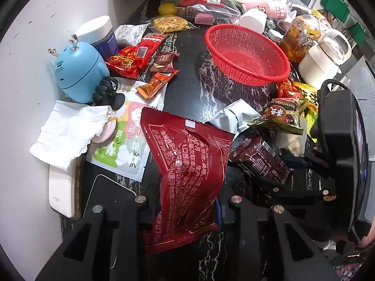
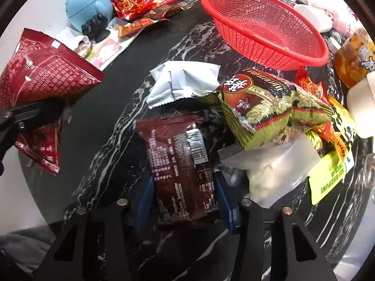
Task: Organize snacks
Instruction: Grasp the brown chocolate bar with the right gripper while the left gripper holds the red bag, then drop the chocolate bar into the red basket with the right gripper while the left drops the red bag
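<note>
Right wrist view: black marbled table [image 2: 98, 121], crowded with snacks. Red mesh basket [image 2: 264, 23] toward far edge, empty. Large red snack bag [image 1: 187, 175] clamped in left gripper [image 1: 185, 210], lifted clear of table. Dark brown packet [image 2: 180, 171] flat on table between right gripper [image 2: 185, 201] blue pads; pad contact impossible to tell.

Probably a home: a round black marble-look table [image 1: 187, 53] is sitting against a white wall, cluttered with a white kettle [image 1: 324, 57], a blue humidifier-like gadget [image 1: 79, 72] and tissues [image 1: 68, 131].
</note>
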Demonstrator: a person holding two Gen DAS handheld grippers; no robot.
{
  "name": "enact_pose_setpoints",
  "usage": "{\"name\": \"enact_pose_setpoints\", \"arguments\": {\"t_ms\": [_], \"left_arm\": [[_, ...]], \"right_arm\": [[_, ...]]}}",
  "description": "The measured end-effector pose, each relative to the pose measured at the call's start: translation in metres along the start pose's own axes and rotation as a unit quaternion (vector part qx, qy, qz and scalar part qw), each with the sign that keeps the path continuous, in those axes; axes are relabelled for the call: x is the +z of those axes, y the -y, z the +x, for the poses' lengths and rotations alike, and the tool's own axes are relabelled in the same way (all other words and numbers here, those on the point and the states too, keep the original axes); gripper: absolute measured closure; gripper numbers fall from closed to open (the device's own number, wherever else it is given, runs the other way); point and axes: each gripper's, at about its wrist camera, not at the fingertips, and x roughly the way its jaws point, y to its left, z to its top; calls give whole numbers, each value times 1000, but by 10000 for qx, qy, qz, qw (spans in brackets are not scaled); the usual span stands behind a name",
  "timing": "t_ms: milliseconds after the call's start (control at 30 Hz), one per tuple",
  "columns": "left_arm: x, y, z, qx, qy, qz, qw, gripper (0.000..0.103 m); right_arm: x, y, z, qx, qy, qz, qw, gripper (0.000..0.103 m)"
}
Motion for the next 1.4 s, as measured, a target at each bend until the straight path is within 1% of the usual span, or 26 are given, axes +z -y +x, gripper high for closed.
{"name": "enact_pose_setpoints", "arguments": {"t_ms": [233,433,567,600,733,900,1100,1400], "left_arm": [[-3,11,-14,-50,125,20,9999,71],[-6,29,-28,-164,265,144,9994,71],[-3,44,-38,-226,435,284,9984,71],[-2,49,-40,-260,478,307,9980,71],[4,63,-47,-361,607,373,9968,71],[12,78,-52,-486,734,423,9952,71],[29,92,-56,-535,928,492,9930,71],[73,98,-50,-512,1161,495,9907,71]], "right_arm": [[-16,8,-24,205,181,159,9995,58],[-35,13,-58,297,322,313,9985,58],[-44,18,-75,252,434,420,9979,58],[-52,24,-84,234,468,446,9976,58],[-59,34,-104,151,626,579,9962,58],[-57,47,-118,28,827,639,9945,58],[-43,67,-129,-43,1020,720,9922,58],[-4,97,-138,-197,1322,654,9889,58]]}}
